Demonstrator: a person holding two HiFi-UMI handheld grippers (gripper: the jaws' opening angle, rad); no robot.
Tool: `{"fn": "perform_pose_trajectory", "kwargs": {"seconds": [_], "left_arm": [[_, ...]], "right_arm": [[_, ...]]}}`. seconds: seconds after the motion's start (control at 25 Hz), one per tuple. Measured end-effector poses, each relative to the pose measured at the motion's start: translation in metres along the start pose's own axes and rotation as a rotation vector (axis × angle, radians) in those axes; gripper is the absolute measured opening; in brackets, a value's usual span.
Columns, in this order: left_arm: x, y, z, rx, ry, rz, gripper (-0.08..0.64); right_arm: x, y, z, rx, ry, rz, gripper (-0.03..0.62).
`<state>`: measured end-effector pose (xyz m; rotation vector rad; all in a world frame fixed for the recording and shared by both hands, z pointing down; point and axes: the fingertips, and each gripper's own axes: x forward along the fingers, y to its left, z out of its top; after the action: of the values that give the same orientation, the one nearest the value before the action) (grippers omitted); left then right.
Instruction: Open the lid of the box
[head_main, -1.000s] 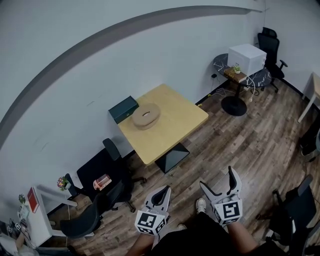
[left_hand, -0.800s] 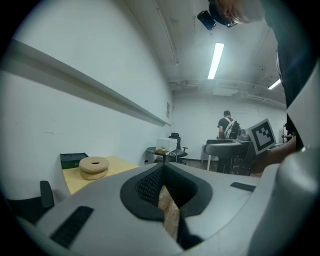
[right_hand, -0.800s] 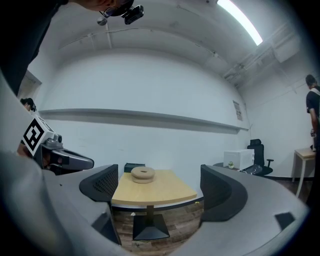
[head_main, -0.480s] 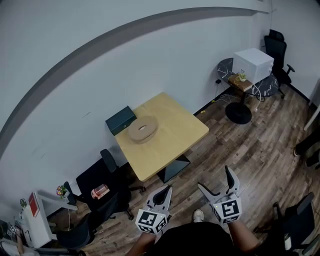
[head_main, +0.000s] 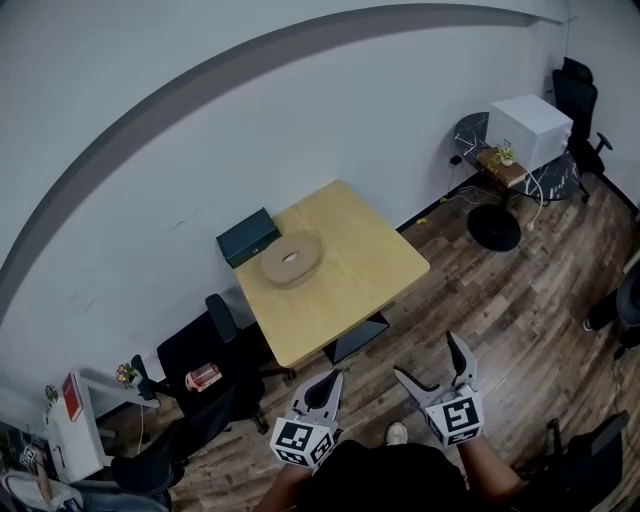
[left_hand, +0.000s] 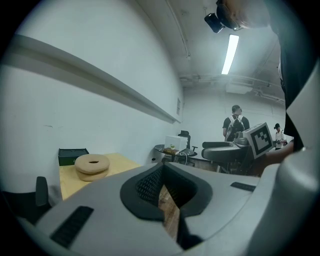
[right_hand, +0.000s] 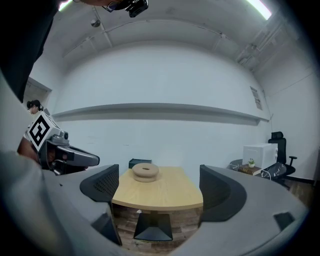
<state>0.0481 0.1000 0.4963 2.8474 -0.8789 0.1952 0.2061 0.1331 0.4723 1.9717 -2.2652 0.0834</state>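
A dark green box (head_main: 248, 237) with its lid down sits at the far wall-side edge of a light wooden table (head_main: 350, 270). A tan ring-shaped object (head_main: 290, 259) lies right beside it. Both grippers hang well short of the table, above the wooden floor. My left gripper (head_main: 329, 380) is shut with nothing in it. My right gripper (head_main: 425, 356) is open and empty. In the left gripper view the box (left_hand: 73, 156) and ring (left_hand: 92, 165) show far off to the left. The right gripper view frames the box (right_hand: 140, 163) and ring (right_hand: 145, 171) between its jaws, far away.
Black office chairs (head_main: 205, 355) stand left of the table by the wall. A small round side table (head_main: 500, 170) with a white cube (head_main: 530, 125) is at the far right. A person (left_hand: 236, 125) stands in the distance in the left gripper view.
The head view has shifted, so the table and side table sit a little further right in the picture. Both grippers keep their place and state.
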Motion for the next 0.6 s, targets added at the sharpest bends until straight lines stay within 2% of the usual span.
{"fn": "perform_pose_trajectory", "kwargs": {"seconds": [0.36, 0.6], "left_arm": [[0.014, 0.051, -0.004, -0.020, -0.002, 0.073, 0.020], [0.037, 0.100, 0.013, -0.025, -0.031, 0.097, 0.020]], "right_arm": [[0.062, 0.014, 0.000, -0.046, 0.044, 0.096, 0.502], [0.127, 0.025, 0.017, -0.051, 0.005, 0.168, 0.502]]}}
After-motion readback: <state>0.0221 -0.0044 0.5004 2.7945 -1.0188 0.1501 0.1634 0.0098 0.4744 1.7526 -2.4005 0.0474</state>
